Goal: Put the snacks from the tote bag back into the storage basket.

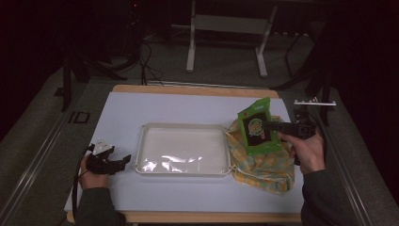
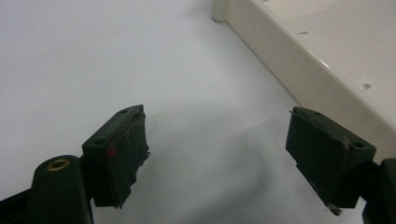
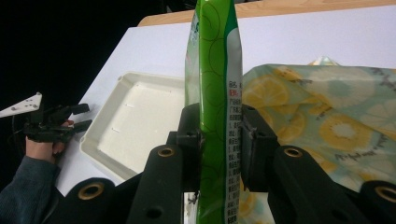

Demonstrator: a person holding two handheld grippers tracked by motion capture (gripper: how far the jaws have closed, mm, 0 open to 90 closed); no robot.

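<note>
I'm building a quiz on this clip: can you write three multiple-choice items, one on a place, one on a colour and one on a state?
1. Where does the left gripper sit?
A. Inside the tray
B. On the table left of the tray
C. On the patterned bag

2. What is the main colour of the packet held by the right gripper?
A. Red
B. Blue
C. Green

3. How do the left gripper's jaws stand?
A. Open, with nothing between them
B. Shut on the packet
C. Shut on the tray's rim

Answers:
1 B: the high view shows it resting beside the left edge of the cream tray.
2 C: the packet is bright green in the high view and in the right gripper view, where it stands above the lemon-print bag.
3 A: the left gripper view shows the two jaws wide apart over the bare white table.
</note>
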